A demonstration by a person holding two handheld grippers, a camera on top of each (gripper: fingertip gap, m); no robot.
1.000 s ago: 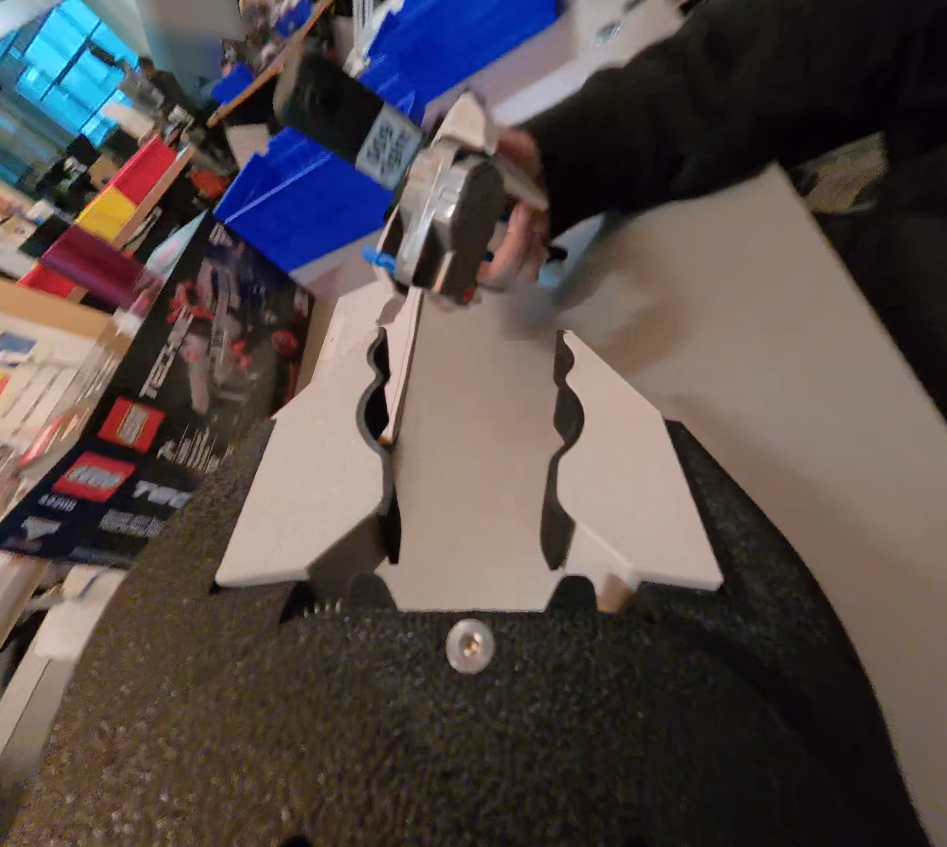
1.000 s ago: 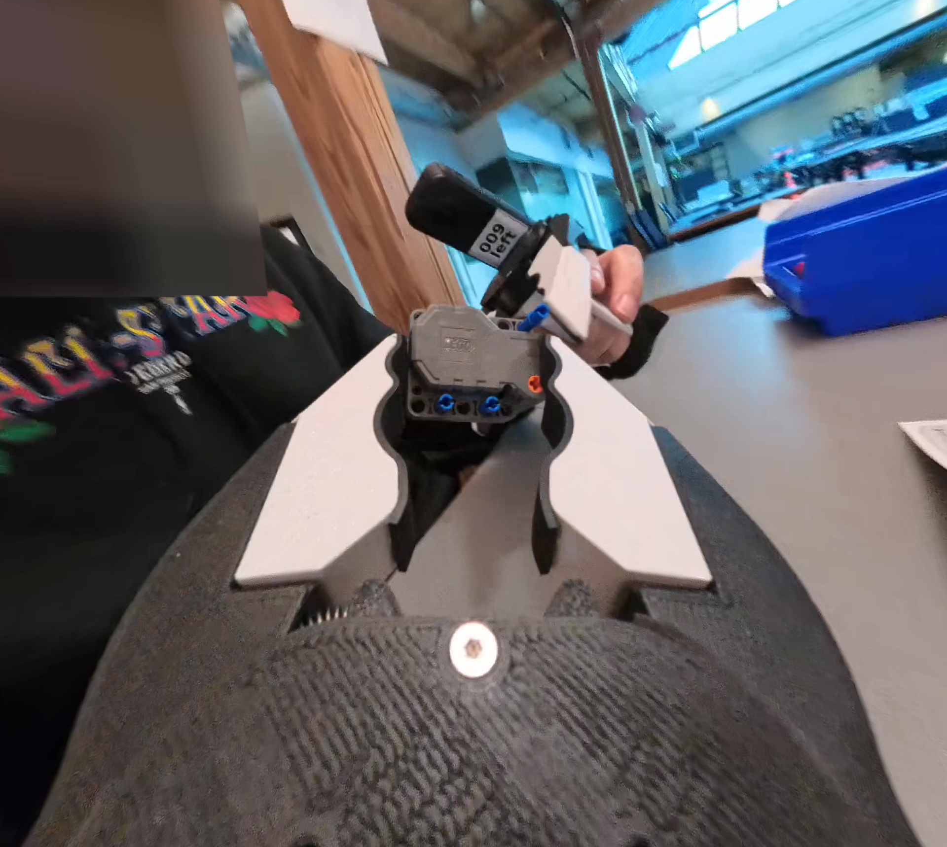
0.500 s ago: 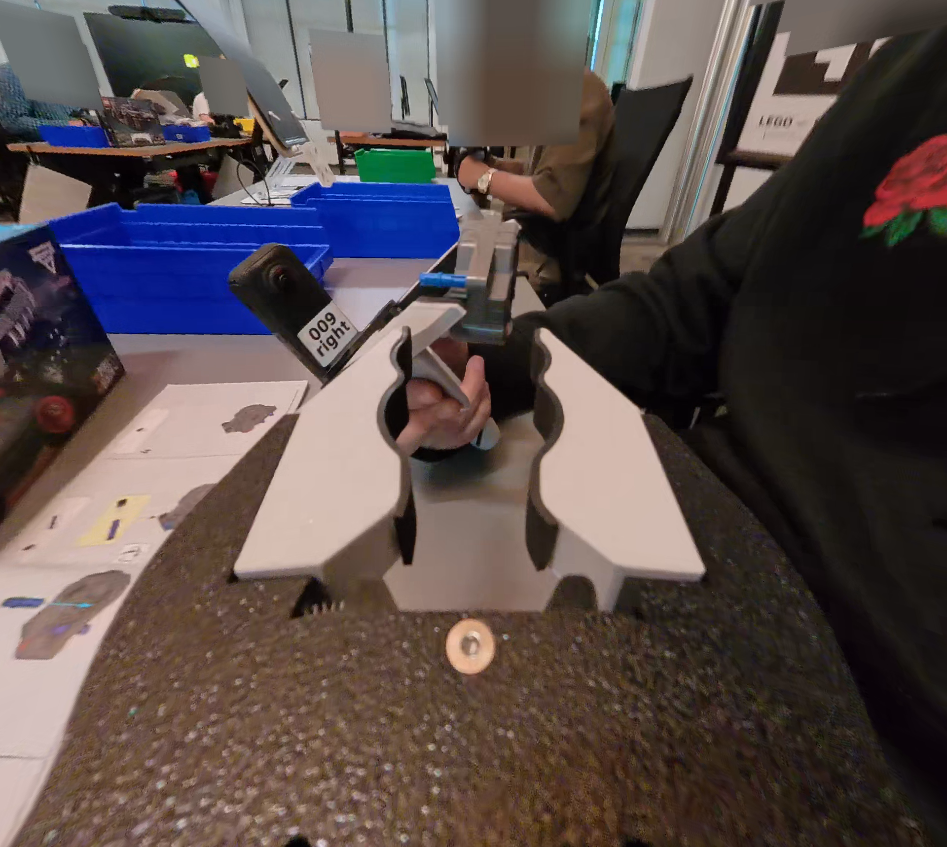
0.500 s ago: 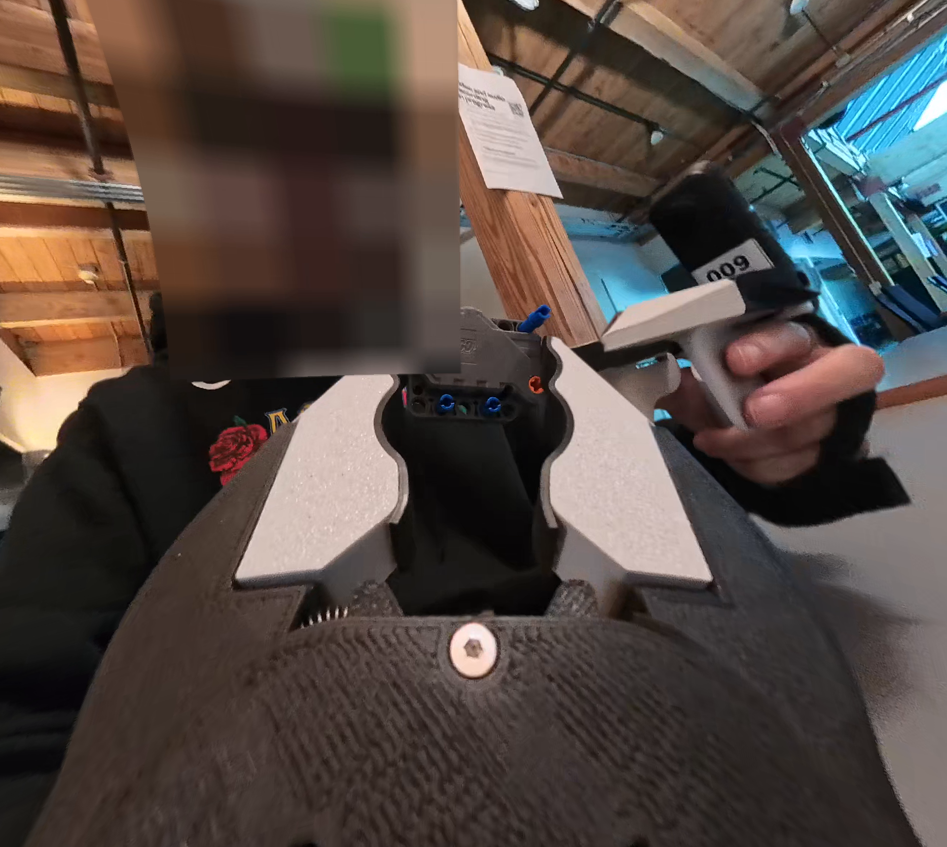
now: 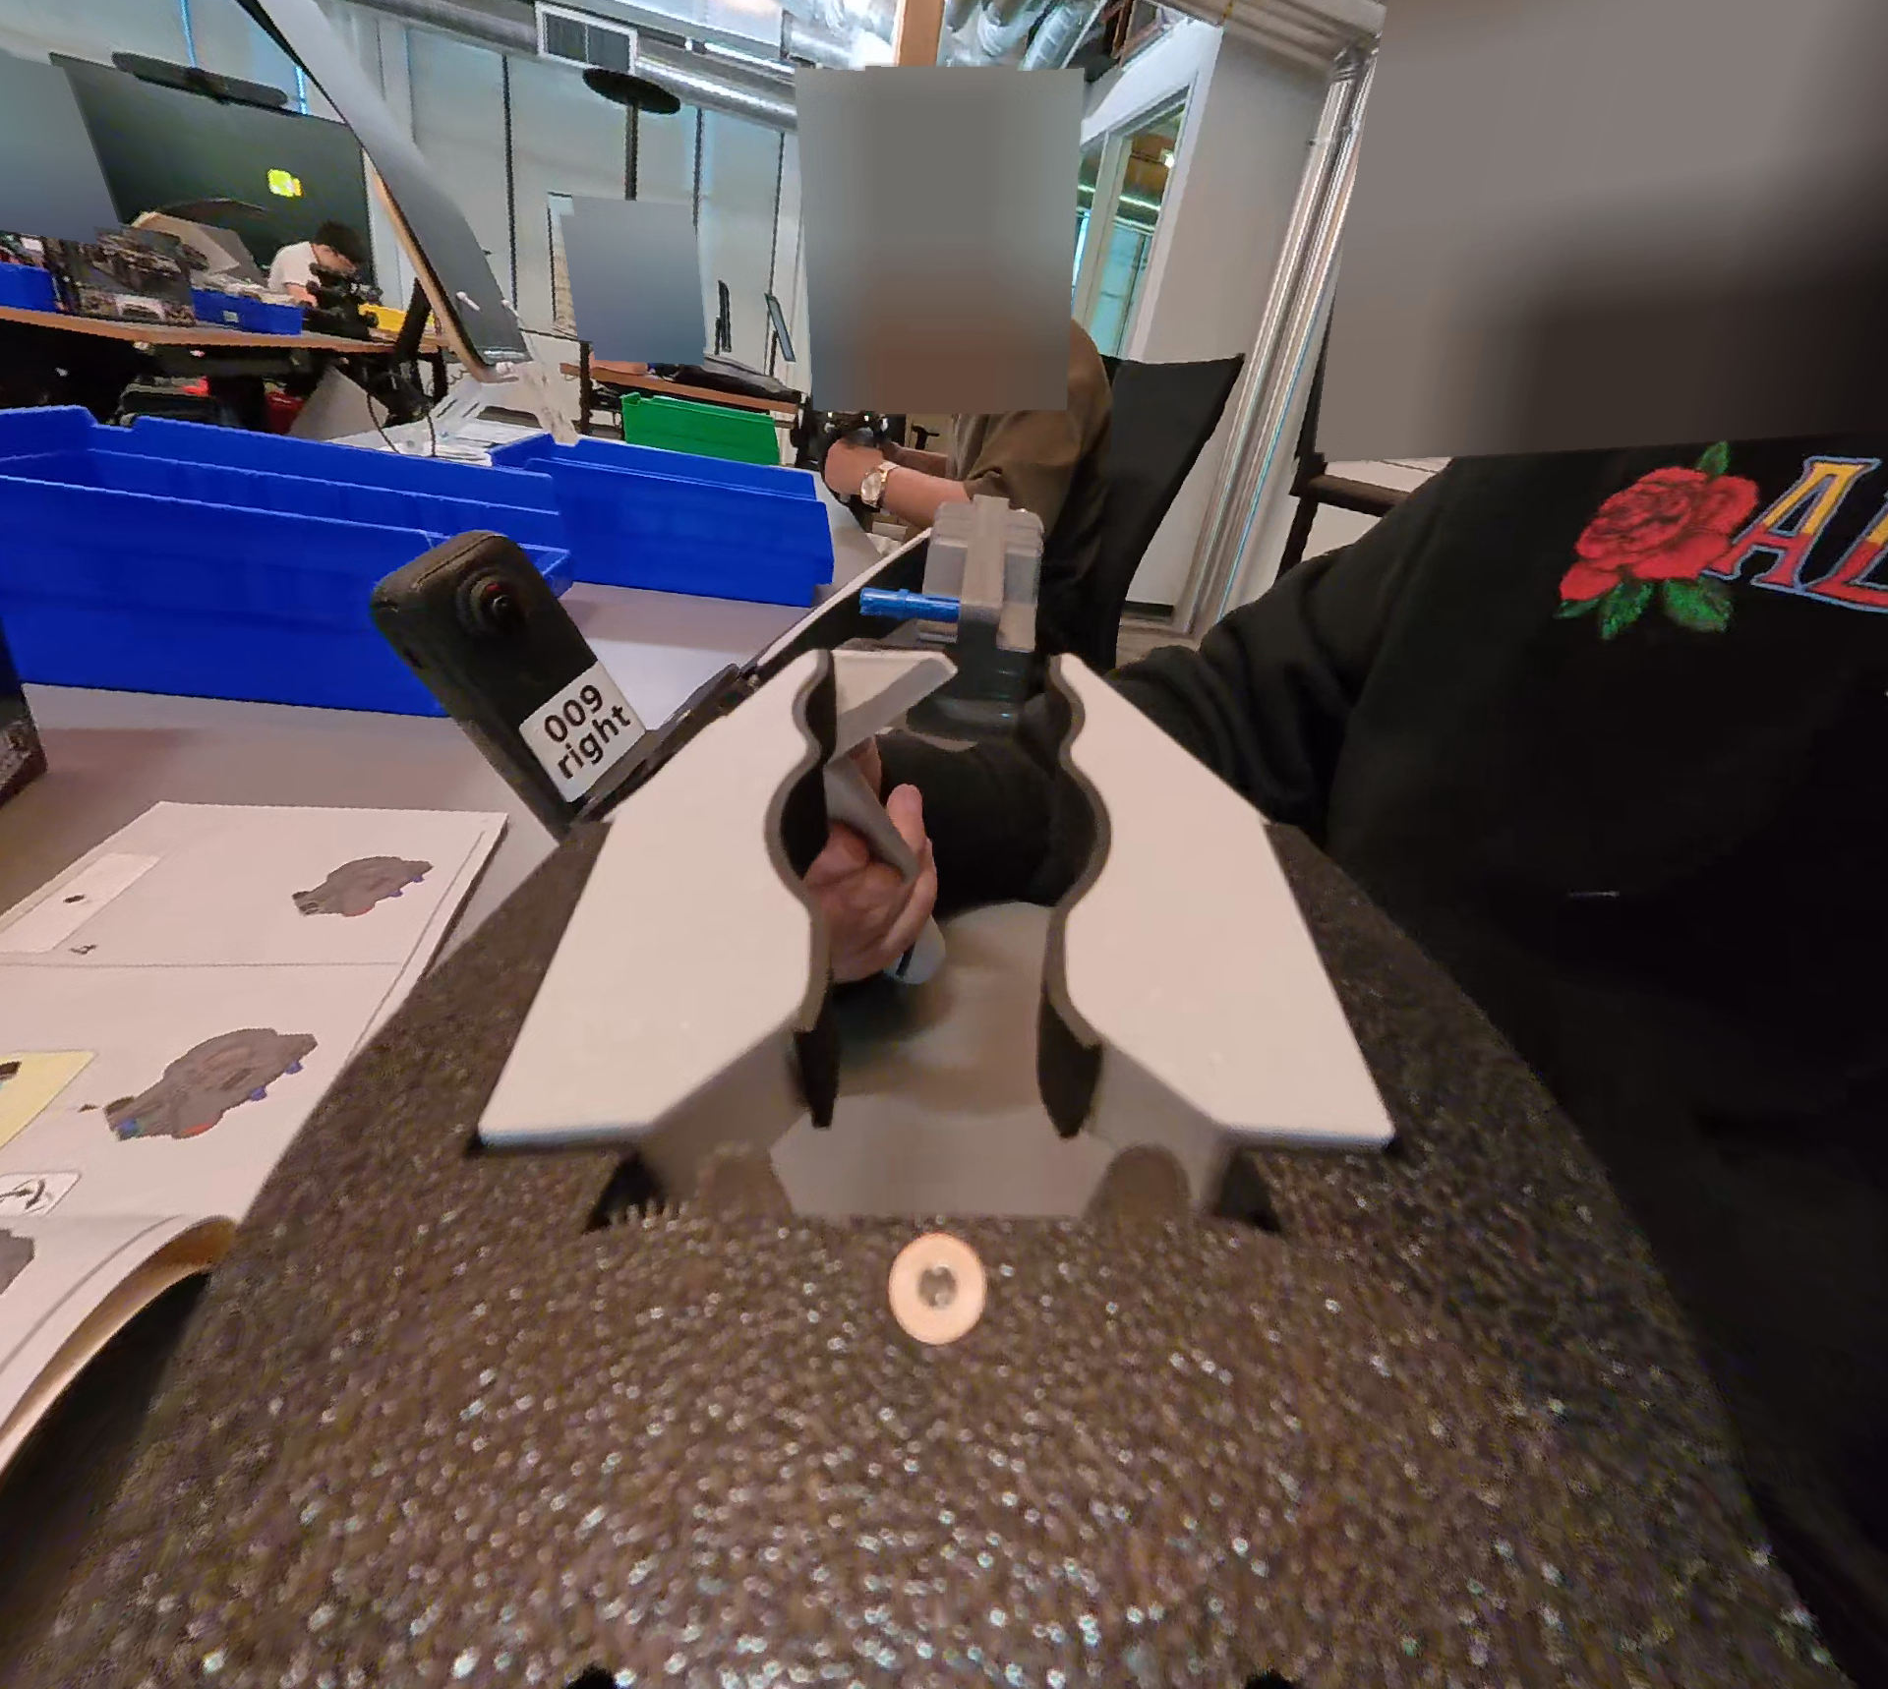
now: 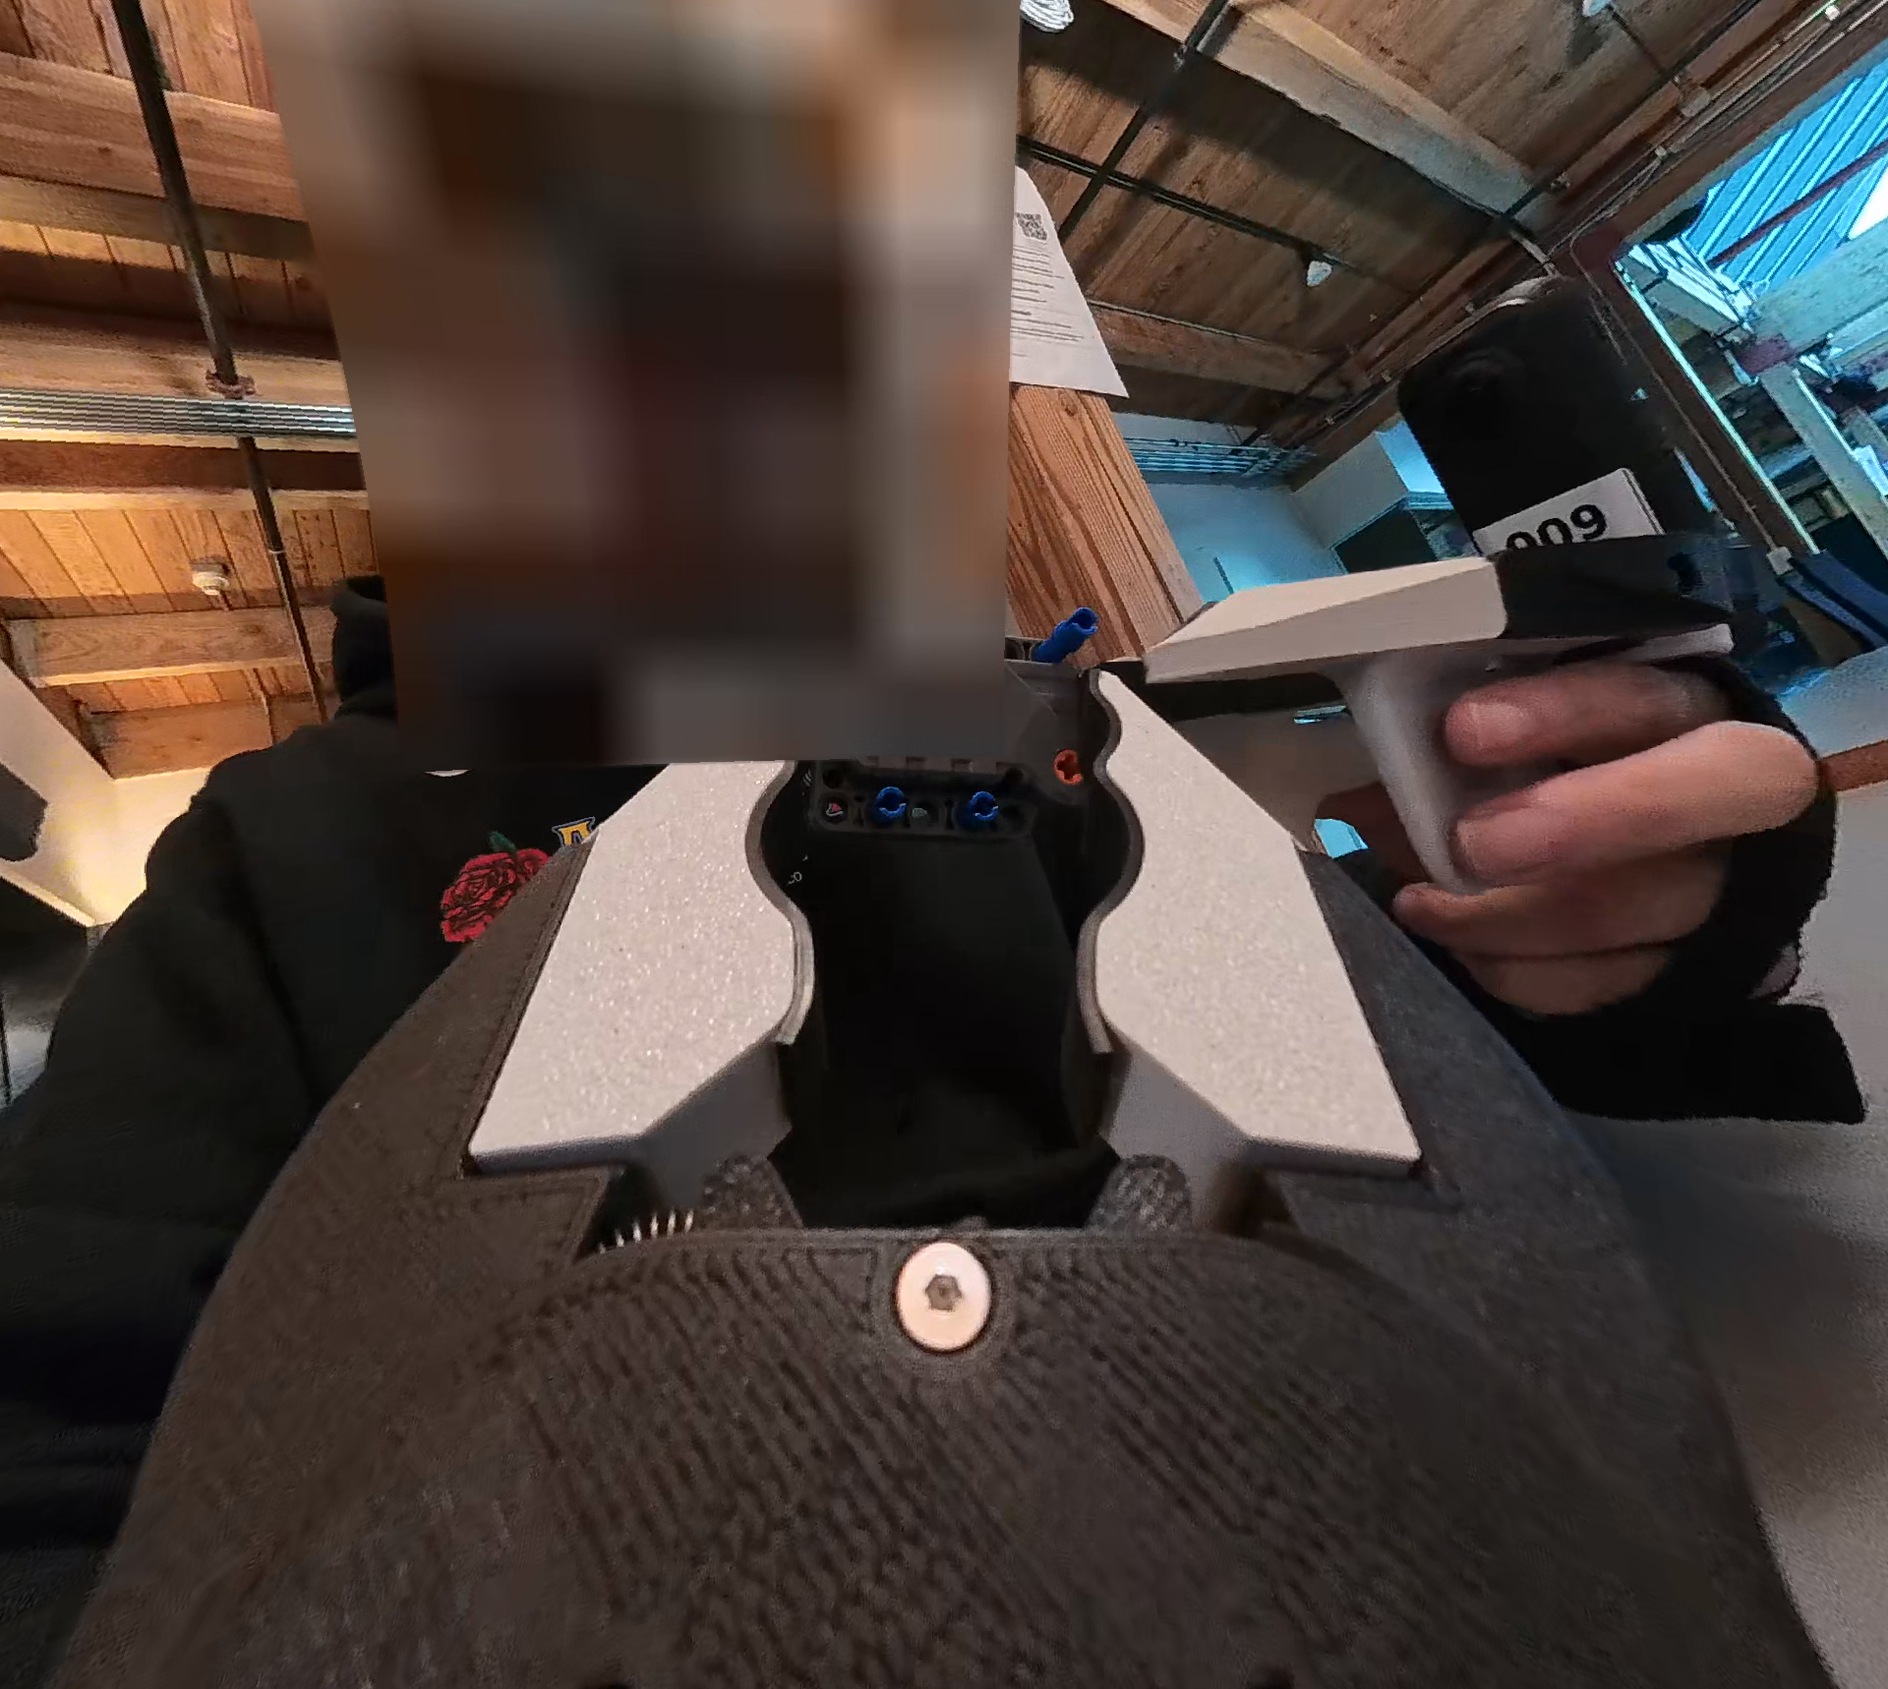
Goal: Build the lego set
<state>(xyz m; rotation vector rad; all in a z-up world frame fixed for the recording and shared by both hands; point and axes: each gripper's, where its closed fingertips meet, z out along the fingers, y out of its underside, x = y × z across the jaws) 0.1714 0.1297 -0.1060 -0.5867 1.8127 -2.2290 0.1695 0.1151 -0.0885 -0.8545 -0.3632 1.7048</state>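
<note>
My right gripper (image 6: 940, 751) is shut on a grey lego assembly (image 6: 925, 813) with blue pins, held in the air in front of the person's black sweatshirt. A blur patch hides the assembly's top. The assembly also shows in the left wrist view (image 5: 981, 578), with a blue pin (image 5: 909, 603) sticking out to the left, above the hand holding the right gripper. My left gripper (image 5: 940, 680) is open and empty, pointing at that hand just below the assembly. In the right wrist view the left gripper (image 6: 1328, 629) is to the right of the assembly, held by a hand.
An open instruction booklet (image 5: 204, 945) lies on the grey table (image 5: 255, 751) at the left. Blue bins (image 5: 307, 537) stand behind it, with a green bin (image 5: 705, 430) farther back. A dark box corner (image 5: 15, 741) is at the far left. A person sits behind. The grippers are tip to tip, or close to it.
Both grippers have swung up from the table. The right gripper raised the assembly towards the person's chest. The left gripper levelled out and moved away to the right of the assembly.
</note>
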